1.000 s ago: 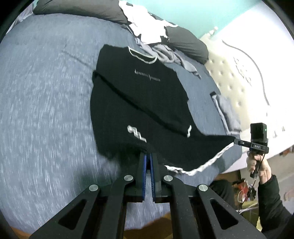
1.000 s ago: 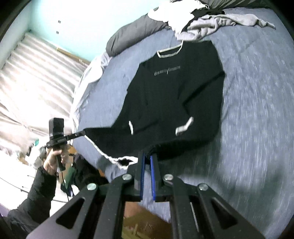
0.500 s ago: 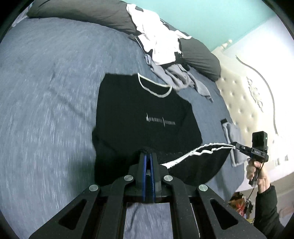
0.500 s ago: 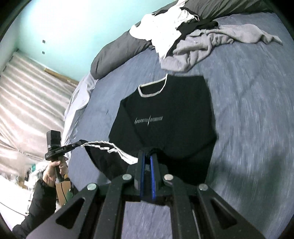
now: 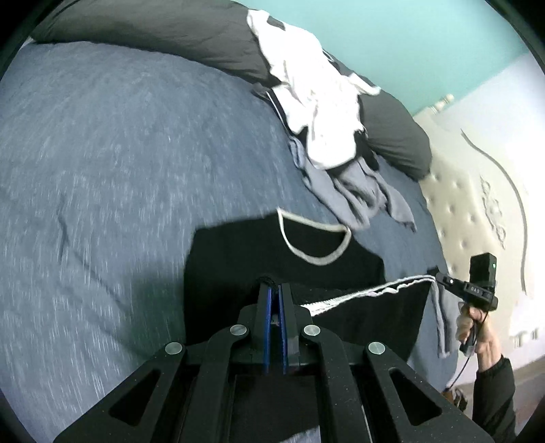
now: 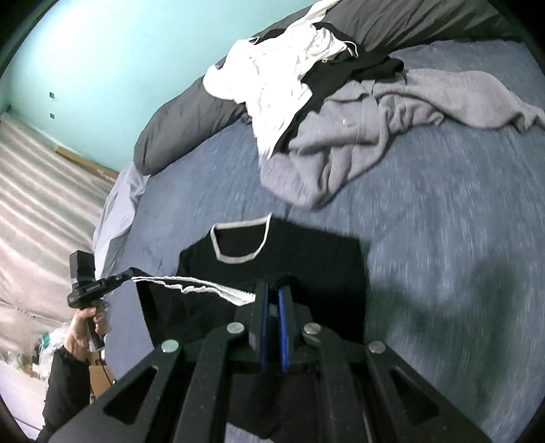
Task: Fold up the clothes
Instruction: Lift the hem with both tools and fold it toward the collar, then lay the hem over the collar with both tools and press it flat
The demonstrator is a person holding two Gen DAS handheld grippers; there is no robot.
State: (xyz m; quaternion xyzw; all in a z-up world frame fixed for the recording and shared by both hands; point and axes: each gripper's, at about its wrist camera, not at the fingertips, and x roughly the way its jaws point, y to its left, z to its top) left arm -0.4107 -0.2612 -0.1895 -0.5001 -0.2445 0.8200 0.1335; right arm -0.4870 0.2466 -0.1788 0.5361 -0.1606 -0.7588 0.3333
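- My left claw (image 5: 274, 289) is pinched shut on one corner of the black shirt's (image 5: 238, 259) bottom hem; my right claw (image 6: 272, 289) is clamped on the other corner.
- The white-trimmed hem (image 5: 368, 292) runs taut between the two claws, lifted above the shirt's body.
- The shirt lies flat on the blue bed (image 5: 102, 170), neck trim (image 6: 238, 242) pointing at the pile of unfolded clothes (image 6: 340, 136) by the dark pillow (image 5: 170, 30).
- Handling guess: light, soft knit, no stiffness. It sags anywhere it isn't held, so corner grips with the hem kept tight look right. Fabric is thin in the jaws and could slip if I yank.
- Versus a second ago: the hem then hung at the near edge of the bed with the whole shirt front and chest print showing. Now both claws have carried it across toward the collar, and the lower half covers the print.
- The clothes pile looks much nearer now.
- The fold isn't laid down yet.
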